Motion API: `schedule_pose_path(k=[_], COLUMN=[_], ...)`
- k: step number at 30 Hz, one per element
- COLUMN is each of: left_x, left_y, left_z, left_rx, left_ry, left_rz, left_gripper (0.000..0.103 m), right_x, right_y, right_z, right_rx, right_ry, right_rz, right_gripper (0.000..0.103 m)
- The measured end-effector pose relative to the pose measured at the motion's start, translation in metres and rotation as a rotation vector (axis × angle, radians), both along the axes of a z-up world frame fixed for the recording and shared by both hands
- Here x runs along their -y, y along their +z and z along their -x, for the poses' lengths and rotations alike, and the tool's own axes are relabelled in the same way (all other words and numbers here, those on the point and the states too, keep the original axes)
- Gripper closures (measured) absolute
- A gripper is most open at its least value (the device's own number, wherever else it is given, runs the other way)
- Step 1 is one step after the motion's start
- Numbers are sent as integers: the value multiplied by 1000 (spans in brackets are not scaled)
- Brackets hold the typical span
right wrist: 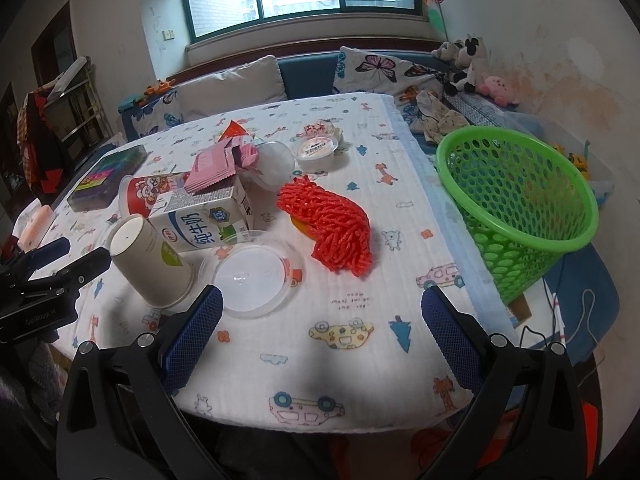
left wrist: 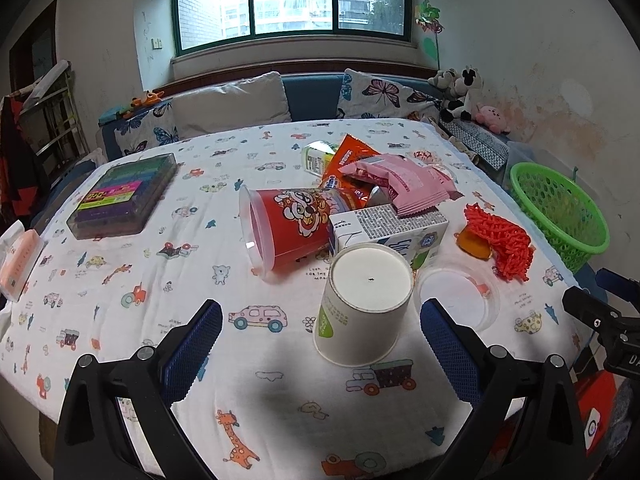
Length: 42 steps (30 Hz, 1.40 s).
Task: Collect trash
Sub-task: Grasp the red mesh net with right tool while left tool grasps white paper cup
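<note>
Daylight comes in through a wide green-framed window at the far wall, with apartment blocks outside. Below it runs a dark wooden sill and a blue sofa with a grey cushion and butterfly-print pillows. Plush toys sit in the right corner, where the white wall is stained and peeling. A pinwheel stands beside the window. At the left, a metal rack holds clothes near a dark doorway. The table wears a white cartoon-print cloth
</note>
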State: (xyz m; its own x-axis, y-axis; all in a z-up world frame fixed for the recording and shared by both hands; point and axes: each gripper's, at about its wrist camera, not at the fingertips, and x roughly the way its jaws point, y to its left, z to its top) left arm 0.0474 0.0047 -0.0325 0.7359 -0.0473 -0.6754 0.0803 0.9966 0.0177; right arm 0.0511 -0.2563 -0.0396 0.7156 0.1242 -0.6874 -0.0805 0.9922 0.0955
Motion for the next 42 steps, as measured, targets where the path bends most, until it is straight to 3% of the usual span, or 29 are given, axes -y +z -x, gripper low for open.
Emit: schedule_pose_path(k=[16, 29, 34, 39, 42], left_x=[7, 14, 16, 17, 18], left_y=[-25, -38, -40, -42, -40], left_z=[-32, -51, -56, -58, -56], left_rx=[-73, -90, -103, -110, -104], left_ry=[-56, -116, -143, -163, -169], left_rz=[29, 63, 80, 97, 94], left_gripper=[7, 8, 27, 43, 44], right_x=[16, 27, 30, 32, 29], right_y=[-15, -31, -41, -46, -44], right_z=[-50, -102, -111, -113, -110], right_rx=[-32, -82, -114, -132, -127], right_ry=[29, 82, 93, 106, 111], right_rz=[-30, -93, -115, -152, -158], right_gripper=[4, 15, 24, 42, 49])
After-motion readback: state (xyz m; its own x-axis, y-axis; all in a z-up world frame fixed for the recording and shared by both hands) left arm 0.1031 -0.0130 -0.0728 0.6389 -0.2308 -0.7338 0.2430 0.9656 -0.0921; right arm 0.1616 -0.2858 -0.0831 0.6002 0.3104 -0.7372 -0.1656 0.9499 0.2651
